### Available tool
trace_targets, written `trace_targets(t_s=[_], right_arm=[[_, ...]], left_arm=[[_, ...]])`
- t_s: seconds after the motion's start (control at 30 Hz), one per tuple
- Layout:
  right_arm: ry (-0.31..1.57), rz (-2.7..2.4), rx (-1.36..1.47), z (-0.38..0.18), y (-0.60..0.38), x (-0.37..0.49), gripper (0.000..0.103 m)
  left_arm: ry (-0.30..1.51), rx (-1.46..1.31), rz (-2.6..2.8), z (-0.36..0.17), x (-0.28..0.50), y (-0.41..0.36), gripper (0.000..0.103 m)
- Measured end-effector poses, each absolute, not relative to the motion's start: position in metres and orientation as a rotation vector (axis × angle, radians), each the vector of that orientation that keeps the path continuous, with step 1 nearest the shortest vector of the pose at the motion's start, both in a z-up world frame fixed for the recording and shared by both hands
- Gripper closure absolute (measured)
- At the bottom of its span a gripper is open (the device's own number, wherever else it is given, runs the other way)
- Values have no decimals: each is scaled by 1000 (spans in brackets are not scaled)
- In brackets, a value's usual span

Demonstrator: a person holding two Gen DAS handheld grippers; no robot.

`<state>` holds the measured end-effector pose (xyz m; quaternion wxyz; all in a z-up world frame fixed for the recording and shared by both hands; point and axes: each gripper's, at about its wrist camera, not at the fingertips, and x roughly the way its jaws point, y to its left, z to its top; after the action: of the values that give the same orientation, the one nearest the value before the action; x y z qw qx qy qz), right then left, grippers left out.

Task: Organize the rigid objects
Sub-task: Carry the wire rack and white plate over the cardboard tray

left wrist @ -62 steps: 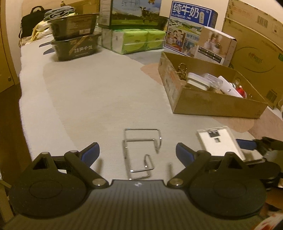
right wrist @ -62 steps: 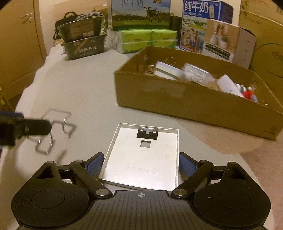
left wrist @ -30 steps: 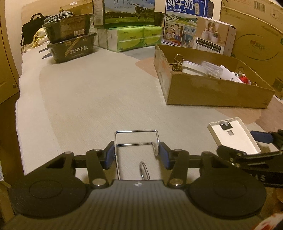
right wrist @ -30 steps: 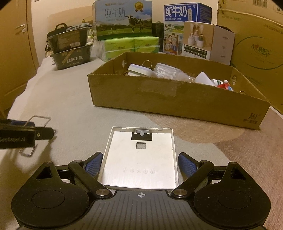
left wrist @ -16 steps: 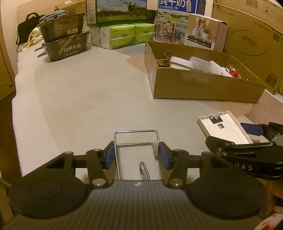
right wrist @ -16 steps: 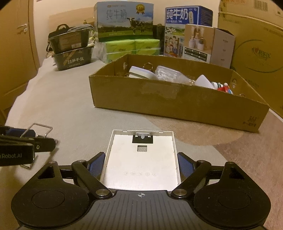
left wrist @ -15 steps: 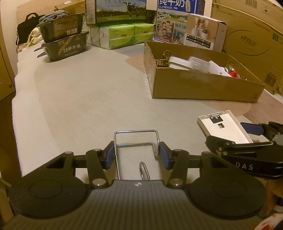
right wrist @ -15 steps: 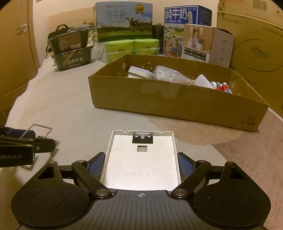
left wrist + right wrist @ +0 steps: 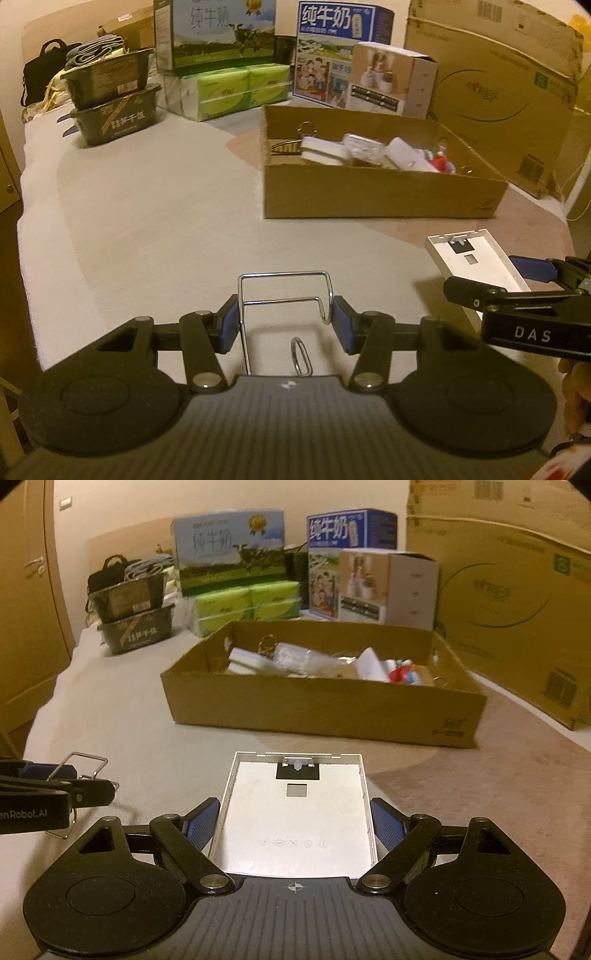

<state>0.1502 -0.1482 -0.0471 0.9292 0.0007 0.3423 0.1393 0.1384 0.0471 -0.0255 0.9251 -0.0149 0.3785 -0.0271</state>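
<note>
My left gripper (image 9: 284,328) is shut on a bent chrome wire rack (image 9: 284,274), its blue pads pressing both sides. The rack hangs a little above the pale mat and shows in the right wrist view as a wire rack (image 9: 86,760) at the left edge. My right gripper (image 9: 295,823) is shut on a flat white panel (image 9: 295,812) with a black square and a small clip at its far end. The left wrist view shows the panel (image 9: 476,258) lifted off the mat, its shadow underneath. An open cardboard box (image 9: 314,709) holding several small items stands just ahead.
Milk cartons (image 9: 218,33), green tissue packs (image 9: 240,88) and stacked black trays (image 9: 110,103) line the back. A large cardboard carton (image 9: 517,602) leans at the right, behind the open box. The mat's left edge (image 9: 29,258) drops off beside a wooden door.
The left gripper, open around the rack two seconds ago, has shut on it. Both grippers have risen and moved toward the cardboard box, carrying the rack and the panel.
</note>
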Motion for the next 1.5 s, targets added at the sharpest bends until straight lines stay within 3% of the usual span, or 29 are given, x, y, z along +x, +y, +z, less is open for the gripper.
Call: trace_targets(t_s=[0.8, 1.5], right_arm=[[645, 221, 64, -12, -203, 131, 17], [593, 228, 52, 30, -227, 206, 17]], left_arm=[[746, 3, -120, 9, 130, 3, 55], [679, 26, -148, 48, 232, 7, 55]])
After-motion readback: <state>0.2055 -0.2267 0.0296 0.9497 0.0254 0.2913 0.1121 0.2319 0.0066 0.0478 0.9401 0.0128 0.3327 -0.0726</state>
